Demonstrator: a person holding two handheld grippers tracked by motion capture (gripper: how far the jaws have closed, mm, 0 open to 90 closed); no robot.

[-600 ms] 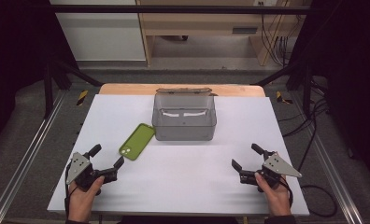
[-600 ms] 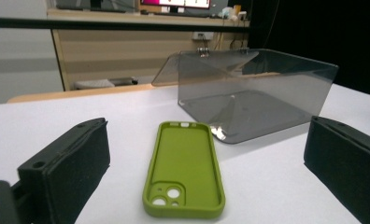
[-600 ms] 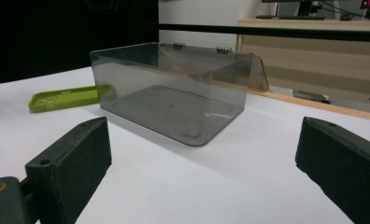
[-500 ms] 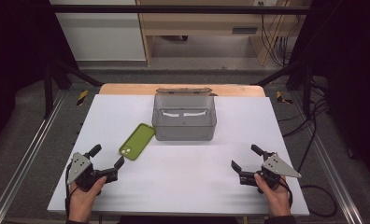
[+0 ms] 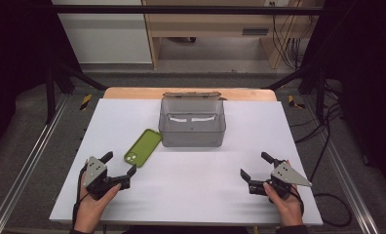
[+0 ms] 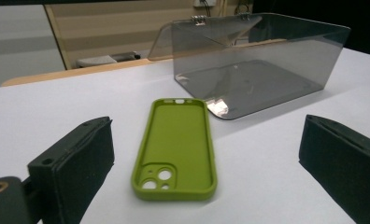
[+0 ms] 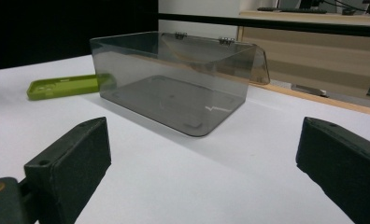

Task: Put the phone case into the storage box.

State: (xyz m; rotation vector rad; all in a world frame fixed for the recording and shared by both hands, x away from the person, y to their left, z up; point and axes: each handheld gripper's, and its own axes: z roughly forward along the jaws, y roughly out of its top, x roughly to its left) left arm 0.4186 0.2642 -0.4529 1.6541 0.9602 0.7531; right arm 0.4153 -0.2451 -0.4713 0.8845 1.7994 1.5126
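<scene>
A green phone case (image 5: 143,147) (image 6: 177,147) (image 7: 64,86) lies hollow side up on the white table (image 5: 191,195), left of a clear grey plastic box (image 5: 192,122) (image 6: 253,63) (image 7: 174,74) whose hinged lid stands open at the back. My left gripper (image 5: 119,164) (image 6: 211,172) rests near the front left, just short of the case, open and empty. At the front right my right gripper (image 5: 255,165) (image 7: 202,172) points toward the box, open, with nothing between its jaws.
A wooden strip (image 5: 132,92) borders the table's far edge. Metal rails (image 5: 30,156) run along both sides, with cables (image 5: 327,122) on the floor at the right. A wooden bench (image 5: 220,24) stands behind.
</scene>
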